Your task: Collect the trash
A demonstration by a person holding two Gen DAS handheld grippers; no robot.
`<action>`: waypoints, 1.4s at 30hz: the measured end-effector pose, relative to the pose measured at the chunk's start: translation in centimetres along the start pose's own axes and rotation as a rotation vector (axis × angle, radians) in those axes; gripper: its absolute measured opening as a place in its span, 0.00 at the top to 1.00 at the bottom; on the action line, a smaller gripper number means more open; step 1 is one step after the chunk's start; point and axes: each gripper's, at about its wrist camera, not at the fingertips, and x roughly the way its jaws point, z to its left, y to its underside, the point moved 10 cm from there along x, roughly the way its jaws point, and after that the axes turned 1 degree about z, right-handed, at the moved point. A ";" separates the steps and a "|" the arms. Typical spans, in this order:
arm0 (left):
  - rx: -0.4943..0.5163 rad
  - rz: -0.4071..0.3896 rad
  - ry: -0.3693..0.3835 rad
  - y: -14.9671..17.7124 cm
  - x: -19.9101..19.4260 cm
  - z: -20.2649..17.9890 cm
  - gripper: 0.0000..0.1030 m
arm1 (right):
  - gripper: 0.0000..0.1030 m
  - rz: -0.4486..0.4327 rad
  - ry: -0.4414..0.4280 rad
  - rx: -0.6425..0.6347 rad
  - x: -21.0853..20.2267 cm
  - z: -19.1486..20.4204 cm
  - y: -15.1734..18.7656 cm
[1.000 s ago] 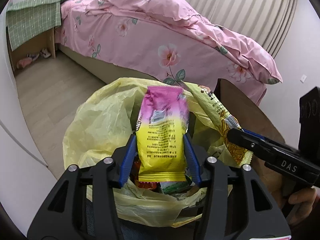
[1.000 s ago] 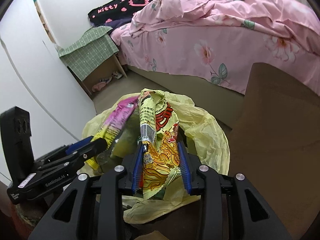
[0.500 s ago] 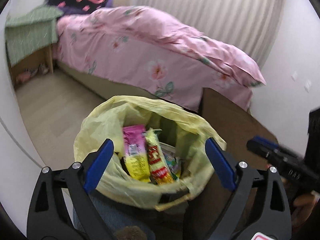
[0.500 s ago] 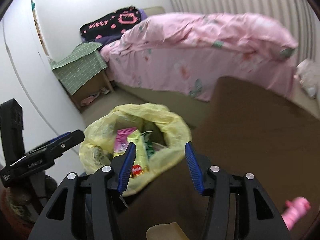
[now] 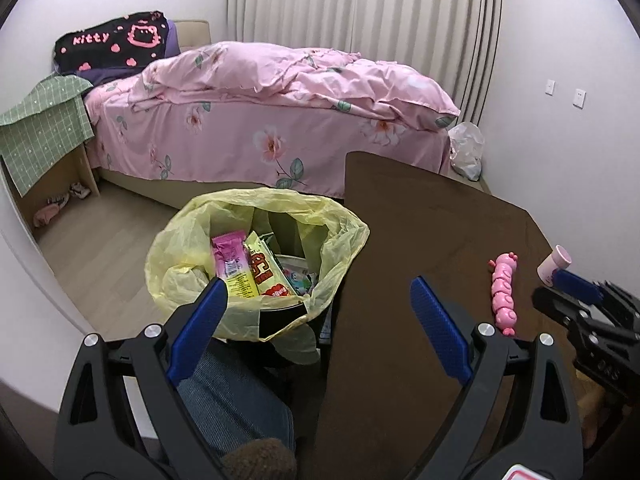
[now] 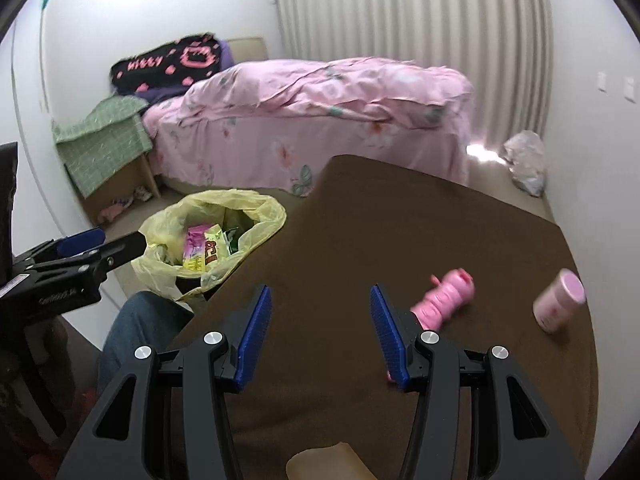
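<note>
A yellow trash bag (image 5: 176, 248) lines a bin beside the brown table (image 5: 420, 232). Inside it lie a pink-and-yellow wrapper (image 5: 230, 264) and a yellow-and-red wrapper (image 5: 264, 272). My left gripper (image 5: 318, 292) hangs open above the bin's near rim and the table edge, holding nothing. My right gripper (image 6: 320, 296) stands open over the table (image 6: 400, 220), also with nothing in it. The bag (image 6: 260, 208) is off to its left. A pink caterpillar toy (image 6: 444, 300) and a small pink-and-white bottle (image 6: 558, 300) lie on the table to its right.
A bed with pink floral bedding (image 5: 280, 92) fills the back. A nightstand under a green cloth (image 5: 44, 128) stands at left. A white plastic bag (image 5: 466, 148) sits on the floor by the curtain. A person's jeans-clad leg (image 5: 232, 400) is below the bin. Something tan (image 6: 328, 462) lies at the table's near edge.
Both grippers let go of their wrappers, which now lie in the bag. Both jaws opened and both grippers pulled back, up and to the right, towards the table.
</note>
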 end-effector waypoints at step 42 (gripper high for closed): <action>0.031 -0.044 -0.031 1.0 -4.6 0.3 0.15 | 0.53 -0.026 -0.013 -0.024 -2.8 2.5 1.3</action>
